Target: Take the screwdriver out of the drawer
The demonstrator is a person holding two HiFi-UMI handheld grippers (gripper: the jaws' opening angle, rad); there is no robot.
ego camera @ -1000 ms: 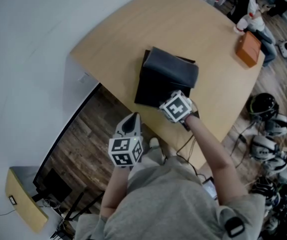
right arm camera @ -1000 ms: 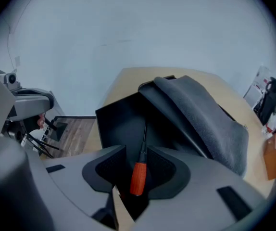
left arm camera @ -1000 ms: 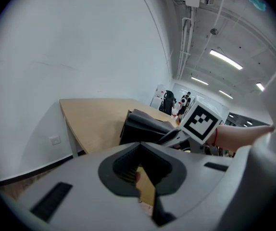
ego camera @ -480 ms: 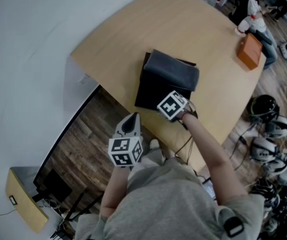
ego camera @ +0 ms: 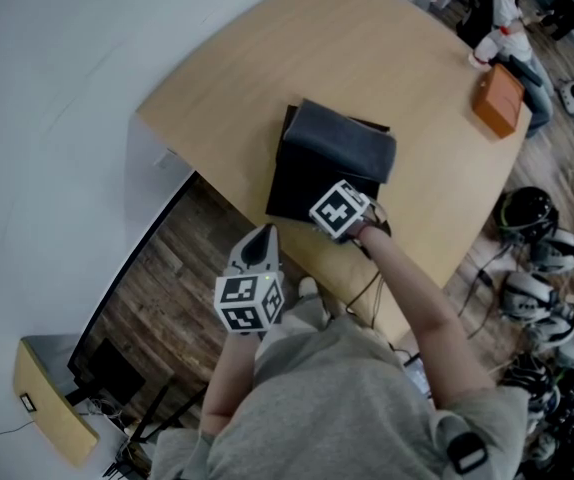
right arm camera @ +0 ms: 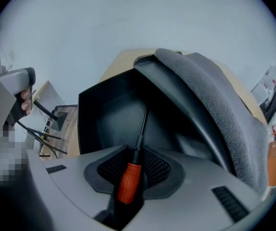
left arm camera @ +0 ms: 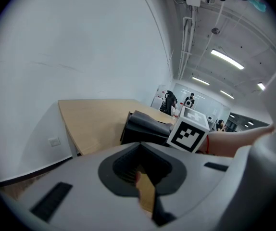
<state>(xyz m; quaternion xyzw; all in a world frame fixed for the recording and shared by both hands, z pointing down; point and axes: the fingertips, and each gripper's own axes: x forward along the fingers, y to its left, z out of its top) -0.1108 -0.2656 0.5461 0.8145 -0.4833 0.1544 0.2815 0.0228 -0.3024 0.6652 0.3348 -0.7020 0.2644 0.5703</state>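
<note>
A black open drawer box with a grey felt-like cover sits on the tan table. Inside it lies a screwdriver with an orange handle and a thin dark shaft that points into the drawer. My right gripper points steeply down into the drawer. Its jaws are closing, with the orange handle between the pads and touching them. In the head view only its marker cube shows. My left gripper hangs off the table's near edge above the floor, jaws together, holding nothing.
An orange box rests at the table's far right edge. Helmets and other gear lie on the wood floor to the right. A white wall borders the table's left side. A tan cabinet stands lower left.
My right gripper has dropped and shifted a little left into the drawer, tilting further downward. My left gripper has stayed put.
</note>
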